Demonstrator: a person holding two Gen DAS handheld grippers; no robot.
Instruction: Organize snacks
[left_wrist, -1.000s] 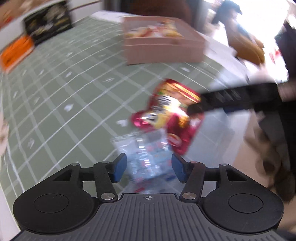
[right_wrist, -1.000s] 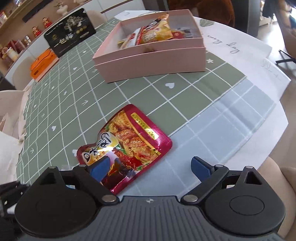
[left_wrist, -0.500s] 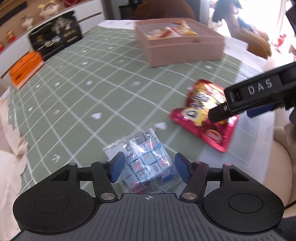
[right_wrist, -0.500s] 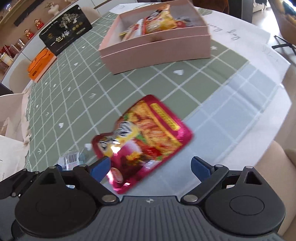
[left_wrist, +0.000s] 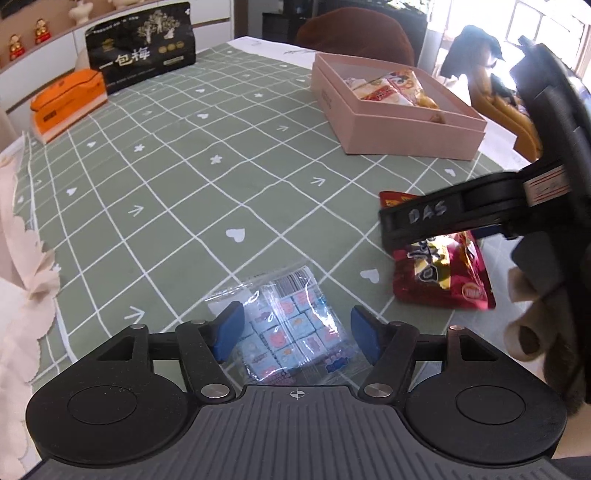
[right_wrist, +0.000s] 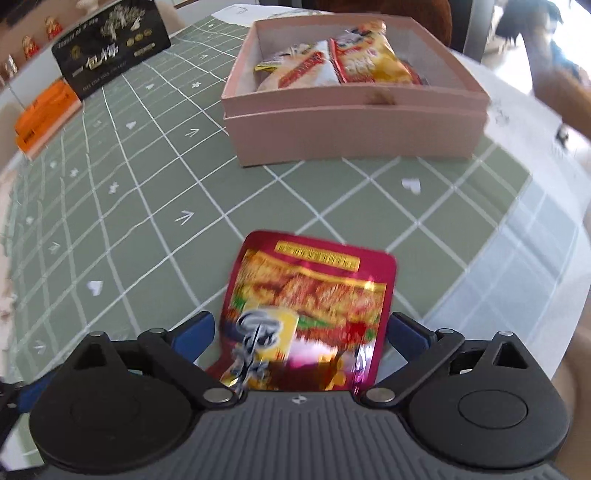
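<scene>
Only the left view shows the clear candy bag (left_wrist: 291, 328) between the opening left gripper (left_wrist: 297, 332); the opening right gripper (right_wrist: 299, 336) straddles the blurred red pouch (right_wrist: 310, 314).

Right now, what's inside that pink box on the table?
The pink box holds two snack bags: a white and red one beside a yellow and red one. Its near wall and the bags hide anything lying lower down.

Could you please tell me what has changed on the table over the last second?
Both grippers have lined up over their snacks with jaws opening: the left gripper straddles the clear candy bag, the right gripper the red pouch. Neither is gripped. The pink box stayed put.
</scene>
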